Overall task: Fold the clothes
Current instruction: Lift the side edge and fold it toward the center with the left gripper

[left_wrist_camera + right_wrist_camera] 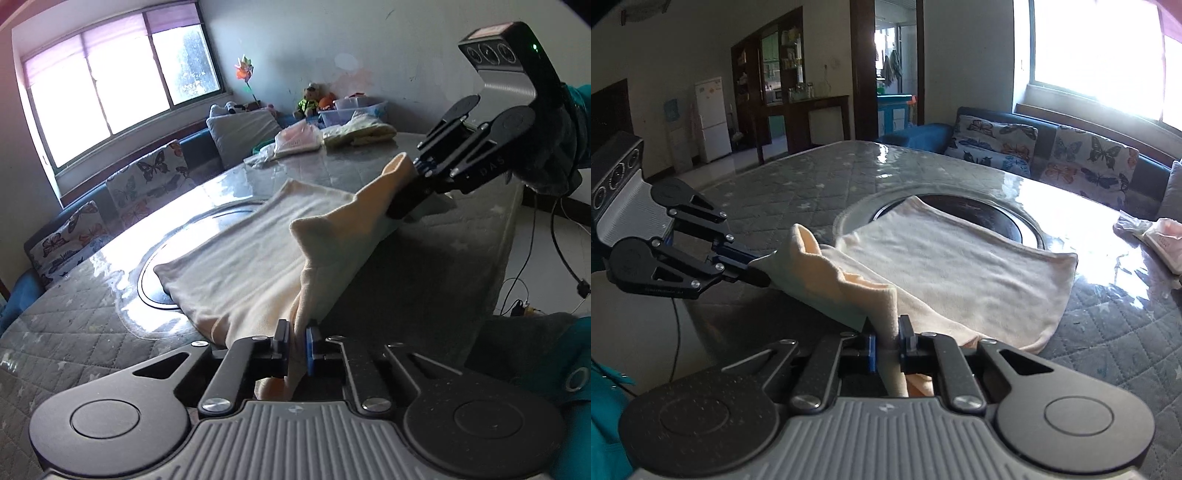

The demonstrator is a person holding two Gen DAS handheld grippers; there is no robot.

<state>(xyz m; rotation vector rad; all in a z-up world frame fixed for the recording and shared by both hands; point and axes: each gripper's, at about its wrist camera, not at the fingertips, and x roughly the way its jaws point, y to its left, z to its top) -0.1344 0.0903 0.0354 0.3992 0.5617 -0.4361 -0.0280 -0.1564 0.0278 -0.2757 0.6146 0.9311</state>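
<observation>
While clamped, both claws (296,347) (887,345) on cloth (251,258).

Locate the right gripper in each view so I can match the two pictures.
Left wrist view: the right gripper is at upper right, shut on the cream garment.
Right wrist view: it fills the bottom foreground, clamping the same cloth.
Shared landmark: the dark round inset in the table, partly under the garment.
</observation>
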